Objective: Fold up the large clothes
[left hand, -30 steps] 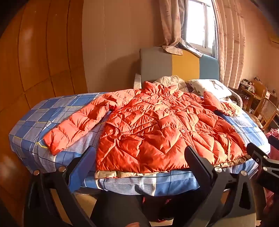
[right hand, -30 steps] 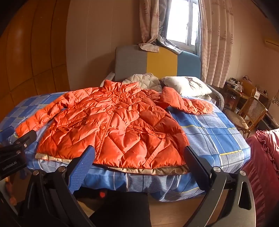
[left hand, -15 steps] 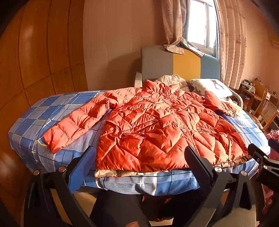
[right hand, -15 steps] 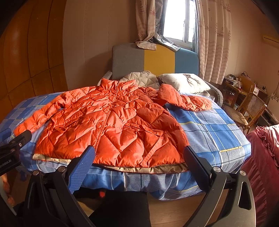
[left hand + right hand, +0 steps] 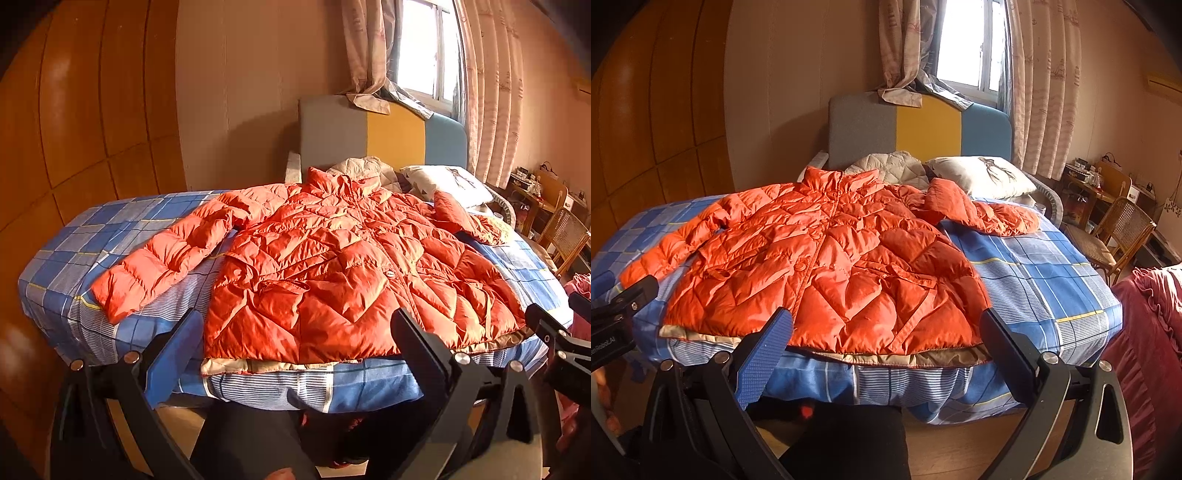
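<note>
An orange quilted down jacket (image 5: 332,266) lies flat, front up, on a bed with a blue checked sheet (image 5: 92,236). Its hem hangs at the near edge. One sleeve (image 5: 166,258) stretches out to the left; the other sleeve (image 5: 979,214) is bent near the pillow. The jacket also shows in the right wrist view (image 5: 827,273). My left gripper (image 5: 295,325) is open and empty, held short of the hem. My right gripper (image 5: 886,325) is open and empty, also in front of the hem. Each gripper shows at the edge of the other's view.
A grey, yellow and blue headboard (image 5: 919,129) stands at the far end with a white pillow (image 5: 979,177) and a beige quilt (image 5: 890,166). A wicker chair (image 5: 1115,236) and a desk are at the right. A dark red cover (image 5: 1145,332) is at near right.
Both views have shifted slightly, with the cameras a little higher and the bed a touch lower in frame. The jacket has not moved. Both grippers stay open.
</note>
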{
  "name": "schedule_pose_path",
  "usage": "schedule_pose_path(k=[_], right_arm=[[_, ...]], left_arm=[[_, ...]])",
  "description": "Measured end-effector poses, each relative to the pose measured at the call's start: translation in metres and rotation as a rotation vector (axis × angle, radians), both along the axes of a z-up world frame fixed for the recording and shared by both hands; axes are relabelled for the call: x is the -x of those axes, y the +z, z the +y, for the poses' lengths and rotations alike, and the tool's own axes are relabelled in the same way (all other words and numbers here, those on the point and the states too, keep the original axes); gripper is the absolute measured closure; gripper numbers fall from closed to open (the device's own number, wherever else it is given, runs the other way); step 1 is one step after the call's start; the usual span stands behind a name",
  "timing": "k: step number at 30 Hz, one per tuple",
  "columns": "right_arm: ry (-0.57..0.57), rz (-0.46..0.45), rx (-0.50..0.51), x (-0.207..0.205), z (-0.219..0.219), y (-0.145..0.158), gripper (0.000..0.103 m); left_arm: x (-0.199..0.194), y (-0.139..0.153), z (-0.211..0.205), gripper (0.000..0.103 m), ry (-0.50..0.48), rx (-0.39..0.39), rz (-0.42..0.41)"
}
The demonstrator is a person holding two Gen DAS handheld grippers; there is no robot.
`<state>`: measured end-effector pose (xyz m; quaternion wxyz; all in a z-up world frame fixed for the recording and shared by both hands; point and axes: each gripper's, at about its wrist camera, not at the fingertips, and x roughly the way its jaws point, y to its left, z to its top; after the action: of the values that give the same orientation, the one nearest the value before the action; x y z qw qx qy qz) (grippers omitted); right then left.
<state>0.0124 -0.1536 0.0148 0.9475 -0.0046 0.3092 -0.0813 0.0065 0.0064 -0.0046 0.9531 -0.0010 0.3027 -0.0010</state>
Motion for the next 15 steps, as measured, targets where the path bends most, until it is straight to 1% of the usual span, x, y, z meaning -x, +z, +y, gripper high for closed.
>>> schedule_pose_path(k=[15], right_arm=[[0.002,-0.004,0.001,0.0003,-0.0013,0.0002,0.003]], left_arm=[[0.0004,-0.0018,0.0013,0.002,0.003,-0.006,-0.003]])
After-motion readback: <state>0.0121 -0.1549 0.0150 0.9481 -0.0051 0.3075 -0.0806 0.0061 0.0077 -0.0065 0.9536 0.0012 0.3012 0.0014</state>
